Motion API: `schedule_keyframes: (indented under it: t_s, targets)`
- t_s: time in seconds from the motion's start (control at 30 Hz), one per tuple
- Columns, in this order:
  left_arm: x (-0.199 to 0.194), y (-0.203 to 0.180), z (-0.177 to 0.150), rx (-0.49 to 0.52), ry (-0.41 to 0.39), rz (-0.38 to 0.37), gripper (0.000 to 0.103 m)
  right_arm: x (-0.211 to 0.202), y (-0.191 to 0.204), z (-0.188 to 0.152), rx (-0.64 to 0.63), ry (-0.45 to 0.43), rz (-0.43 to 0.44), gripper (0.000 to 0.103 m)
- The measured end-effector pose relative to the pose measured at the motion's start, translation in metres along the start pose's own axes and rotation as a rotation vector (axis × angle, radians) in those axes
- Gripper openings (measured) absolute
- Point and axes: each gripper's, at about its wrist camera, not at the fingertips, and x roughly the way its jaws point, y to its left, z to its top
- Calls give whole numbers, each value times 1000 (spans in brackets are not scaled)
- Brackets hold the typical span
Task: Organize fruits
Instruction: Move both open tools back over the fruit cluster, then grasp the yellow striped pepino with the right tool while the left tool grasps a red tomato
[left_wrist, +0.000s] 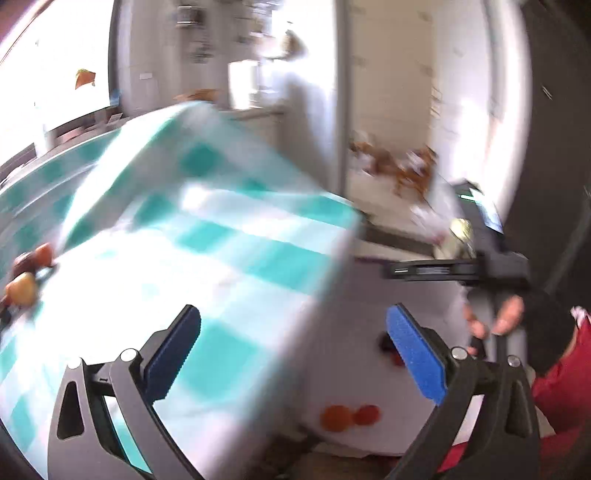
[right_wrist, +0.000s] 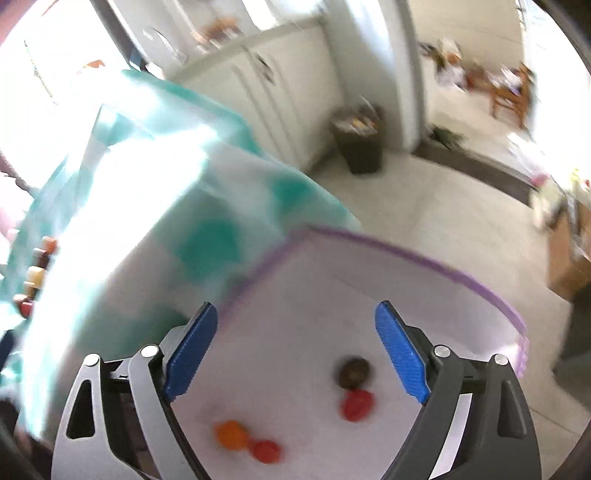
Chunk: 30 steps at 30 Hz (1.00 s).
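Both views are smeared by motion. The left tongs (left_wrist: 293, 343) stand spread wide with nothing between the pads, and the right tongs (right_wrist: 295, 350) are spread and empty too. In the right wrist view four fruits lie on a white mat (right_wrist: 424, 295) with a purple edge, low in the frame: an orange fruit (right_wrist: 231, 435) touching a red fruit (right_wrist: 266, 450) at lower left, and a dark fruit (right_wrist: 354, 372) touching a second red one (right_wrist: 356, 404) at lower right, just inside the right pad. More fruit (right_wrist: 37, 275) sits in a row at the far left edge, beyond the teal checked cloth (right_wrist: 207, 236) on the desk. These fruits look small, round and light; they would likely roll at a nudge, and the red ones may be soft and bruise under a hard squeeze. The best hold is probably across the widest part, closing gently, and taking each touching pair apart from the outer side.
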Motion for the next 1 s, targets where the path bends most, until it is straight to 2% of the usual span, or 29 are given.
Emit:
schedule_keyframes:
  t_s: [0.1, 0.17, 0.27, 0.4, 0.53, 0.67, 0.73, 0.83, 1.0]
  targets:
    - [-40, 62, 4, -117, -51, 124, 101, -26, 40, 3, -55, -92, 121, 87]
    - [-48, 91, 2, -180, -71, 200, 101, -36, 62, 7, -99, -129, 170, 87]
    - [-77, 154, -8, -268, -78, 316, 101, -48, 107, 7, -182, -183, 235, 87]
    - [-105, 236, -24, -403, -47, 477, 101, -50, 169, 4, -276, -166, 299, 87]
    - [-134, 307, -50, -558, -35, 615, 101, -25, 229, 6, -355, -98, 347, 87]
    - [-161, 356, -83, -799, -114, 631, 101, 8, 299, -3, -479, -27, 357, 87]
    - [-170, 367, -92, -862, -137, 621, 101, 24, 337, -8, -540, -4, 354, 87]
    - [-178, 370, -97, -894, -160, 619, 101, 54, 391, -15, -618, 36, 344, 87]
    - [-165, 364, -94, -863, -104, 615, 101, 98, 449, -23, -747, 108, 292, 87]
